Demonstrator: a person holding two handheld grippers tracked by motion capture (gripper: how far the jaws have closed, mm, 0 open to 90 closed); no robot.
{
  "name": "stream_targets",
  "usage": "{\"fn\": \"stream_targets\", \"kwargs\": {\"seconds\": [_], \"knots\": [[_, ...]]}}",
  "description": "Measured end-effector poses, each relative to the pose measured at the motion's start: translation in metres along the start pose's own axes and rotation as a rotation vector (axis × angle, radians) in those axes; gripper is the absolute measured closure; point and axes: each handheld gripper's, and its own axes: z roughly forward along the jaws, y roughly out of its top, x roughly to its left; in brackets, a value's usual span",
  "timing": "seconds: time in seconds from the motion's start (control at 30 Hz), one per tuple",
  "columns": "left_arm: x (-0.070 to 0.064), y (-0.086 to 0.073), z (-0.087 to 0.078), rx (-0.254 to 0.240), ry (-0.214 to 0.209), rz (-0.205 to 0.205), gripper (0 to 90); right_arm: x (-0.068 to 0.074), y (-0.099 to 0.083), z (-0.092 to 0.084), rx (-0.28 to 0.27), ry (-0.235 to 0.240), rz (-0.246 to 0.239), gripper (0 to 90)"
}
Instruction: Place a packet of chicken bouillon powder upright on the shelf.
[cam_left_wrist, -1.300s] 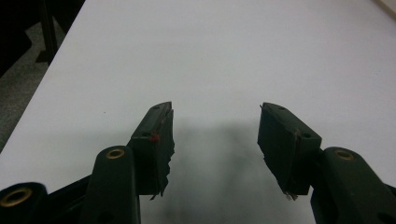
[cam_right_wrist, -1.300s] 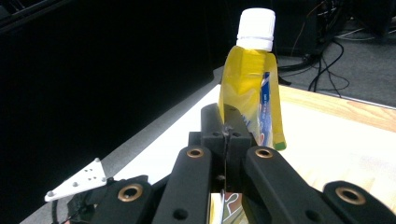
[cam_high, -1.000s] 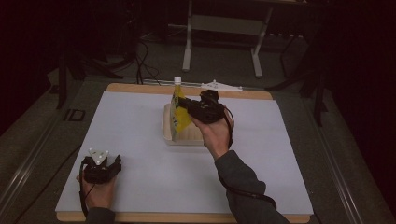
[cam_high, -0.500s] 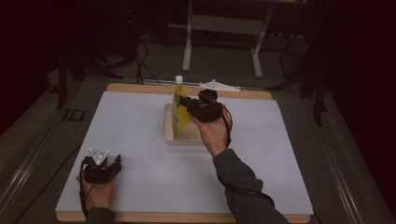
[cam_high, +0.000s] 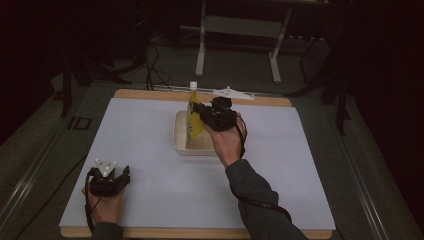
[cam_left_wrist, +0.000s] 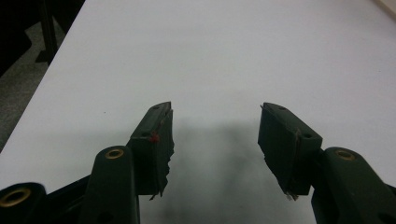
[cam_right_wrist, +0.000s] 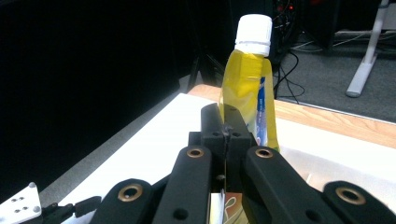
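Nothing moved; white table (cam_high: 150, 145) in dark room.

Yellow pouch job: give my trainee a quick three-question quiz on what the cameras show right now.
1. True or false: the right hand-held gripper is shut on the yellow pouch.
2. Which colour is the pouch's cap? A) white B) red C) blue
3. What lies below the pouch in the high view?

Key:
1. True.
2. A.
3. A shallow pale tray, which lies on the white table. The left hand-held gripper stands open over the bare table.
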Motion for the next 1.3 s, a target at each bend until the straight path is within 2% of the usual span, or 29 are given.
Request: {"fn": "stream_targets", "kwargs": {"seconds": [0.33,0.8,1.3], "knots": [[0.0,0.0,0.0,-0.001,-0.001,0.0,44.8,0.0,-0.004,0.005,-0.003,-0.015,-0.003,90.0],[0.0,0.0,0.0,0.0,-0.002,-0.001,44.5,-0.001,-0.009,0.019,0.029,-0.052,0.013,90.0],[0.001,0.0,0.0,-0.002,-0.001,-0.004,44.1,-0.008,-0.012,0.037,0.056,-0.098,0.054,90.0]]}}
